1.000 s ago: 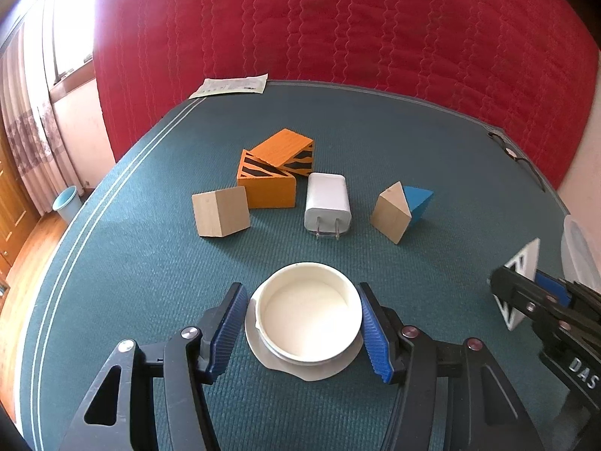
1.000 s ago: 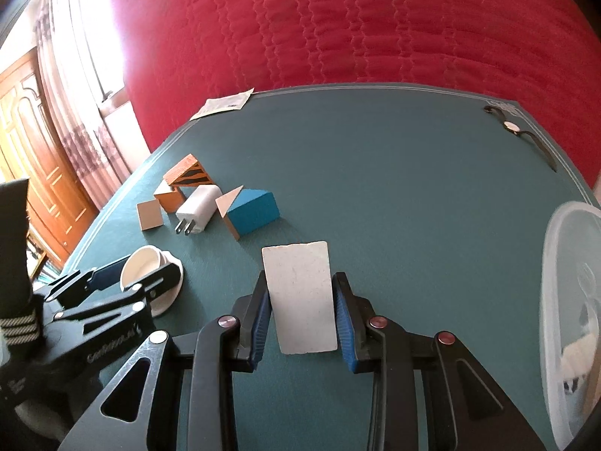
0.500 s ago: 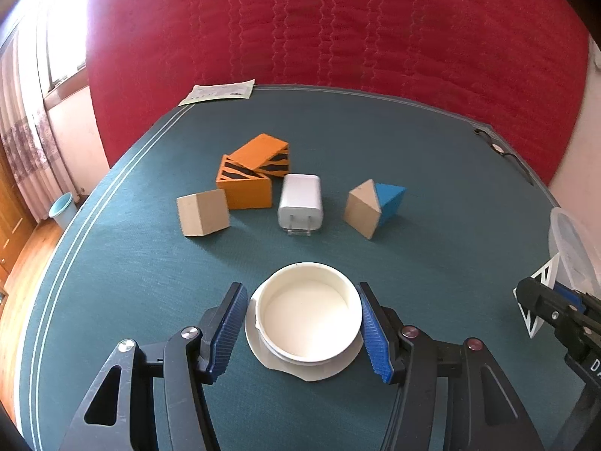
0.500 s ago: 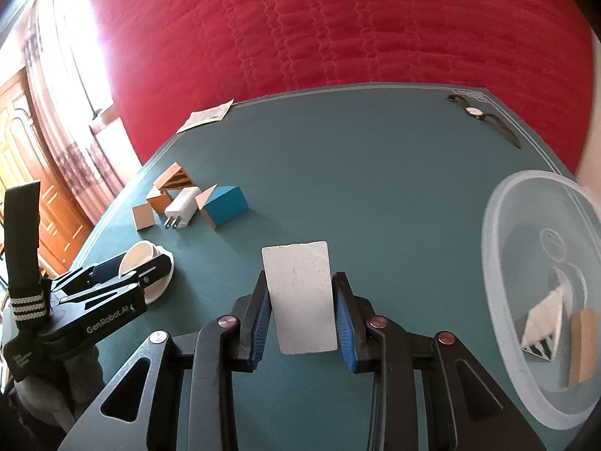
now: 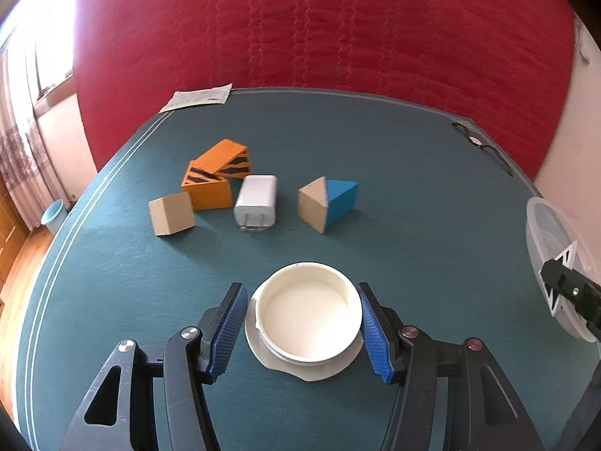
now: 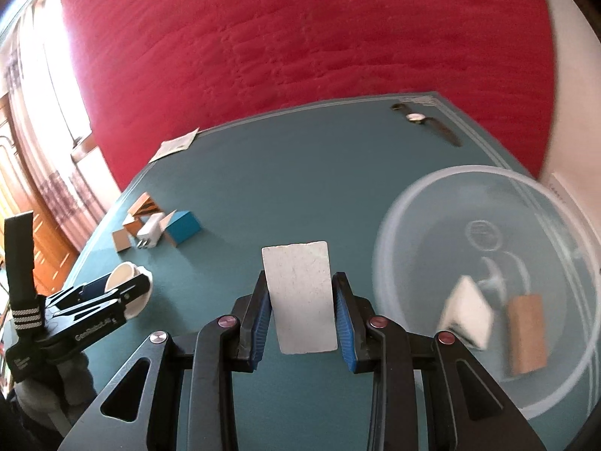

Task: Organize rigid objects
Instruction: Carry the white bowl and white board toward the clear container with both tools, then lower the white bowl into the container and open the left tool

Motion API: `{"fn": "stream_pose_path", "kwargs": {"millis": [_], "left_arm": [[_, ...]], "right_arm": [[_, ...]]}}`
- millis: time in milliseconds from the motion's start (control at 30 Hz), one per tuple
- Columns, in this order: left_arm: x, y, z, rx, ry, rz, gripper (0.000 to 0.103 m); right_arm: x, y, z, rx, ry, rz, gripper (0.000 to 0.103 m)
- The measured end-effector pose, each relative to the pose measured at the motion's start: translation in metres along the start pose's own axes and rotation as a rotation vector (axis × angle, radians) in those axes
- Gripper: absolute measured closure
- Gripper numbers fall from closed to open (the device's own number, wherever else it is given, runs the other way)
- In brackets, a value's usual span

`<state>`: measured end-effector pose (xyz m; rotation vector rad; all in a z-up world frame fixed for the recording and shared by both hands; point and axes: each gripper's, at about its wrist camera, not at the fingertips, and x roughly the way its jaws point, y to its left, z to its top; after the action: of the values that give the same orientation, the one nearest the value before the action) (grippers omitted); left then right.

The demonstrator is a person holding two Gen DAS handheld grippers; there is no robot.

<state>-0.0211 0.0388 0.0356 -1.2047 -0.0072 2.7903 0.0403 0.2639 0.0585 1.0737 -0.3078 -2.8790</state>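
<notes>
Two grippers work over a teal tabletop [image 5: 413,188]. The right gripper [image 6: 302,308] pinches a flat white block [image 6: 300,300] between its blue pads, holding it upright just left of a clear plastic bowl [image 6: 405,225], which contains a white block and a tan wooden block, both blurred. The left gripper [image 5: 304,323] has its pads on either side of a white cup [image 5: 310,310] on a white saucer [image 5: 270,357]; the right pad touches the cup's rim, while a thin gap shows at the left pad, so I cannot tell whether it grips. Farther back lie a tan block [image 5: 171,213], two orange striped wedges [image 5: 214,180], a white charger plug [image 5: 257,203] and a blue-and-tan prism [image 5: 326,203], close together.
</notes>
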Motion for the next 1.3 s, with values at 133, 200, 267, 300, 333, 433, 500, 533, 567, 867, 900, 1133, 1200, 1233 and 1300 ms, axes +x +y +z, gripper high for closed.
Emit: {"fn": "stream_pose_path", "kwargs": {"millis": [133,200,267,300,333,433,500,533,567,867,900,1133,1200,1233,1300], "left_arm": [[-0.003,-0.011,0.001,0.02,-0.005,-0.008,0.042],[-0.004,-0.016,0.002,0.03,-0.007,-0.011,0.042],[-0.005,-0.021,0.002,0.041,-0.008,-0.014,0.042],[-0.006,-0.025,0.002,0.049,-0.008,-0.018,0.042],[-0.006,-0.028,0.002,0.054,-0.008,-0.019,0.042],[-0.007,-0.037,0.002,0.073,-0.009,-0.024,0.042],[-0.008,-0.044,0.003,0.088,-0.009,-0.027,0.042],[-0.008,-0.047,0.003,0.093,-0.008,-0.029,0.042],[-0.008,-0.05,0.003,0.1,-0.007,-0.031,0.042],[-0.014,-0.076,0.003,0.153,-0.011,-0.058,0.042],[-0.015,-0.079,0.003,0.157,-0.01,-0.063,0.042],[-0.02,-0.101,0.005,0.199,-0.022,-0.091,0.042],[-0.021,-0.105,0.005,0.208,-0.024,-0.096,0.042],[-0.021,-0.108,0.005,0.215,-0.025,-0.101,0.042],[-0.021,-0.114,0.005,0.227,-0.025,-0.111,0.042]], "right_arm": [[-0.011,-0.023,0.001,0.032,-0.025,-0.042,0.07],[-0.015,-0.033,0.002,0.049,-0.036,-0.059,0.07],[-0.021,-0.046,0.002,0.066,-0.048,-0.083,0.07],[-0.022,-0.051,0.002,0.073,-0.051,-0.092,0.07],[-0.024,-0.056,0.002,0.081,-0.054,-0.102,0.07],[-0.03,-0.075,0.001,0.109,-0.064,-0.137,0.07],[-0.033,-0.084,0.0,0.122,-0.069,-0.154,0.07],[-0.034,-0.09,-0.001,0.13,-0.072,-0.165,0.07],[-0.036,-0.095,-0.001,0.139,-0.075,-0.177,0.07],[-0.045,-0.139,-0.004,0.215,-0.085,-0.259,0.07],[-0.046,-0.142,-0.004,0.224,-0.083,-0.259,0.07],[-0.052,-0.154,-0.006,0.232,-0.091,-0.285,0.069],[-0.054,-0.154,-0.007,0.225,-0.099,-0.288,0.069],[-0.056,-0.155,-0.007,0.22,-0.101,-0.292,0.069],[-0.056,-0.156,-0.008,0.221,-0.103,-0.293,0.069]]}}
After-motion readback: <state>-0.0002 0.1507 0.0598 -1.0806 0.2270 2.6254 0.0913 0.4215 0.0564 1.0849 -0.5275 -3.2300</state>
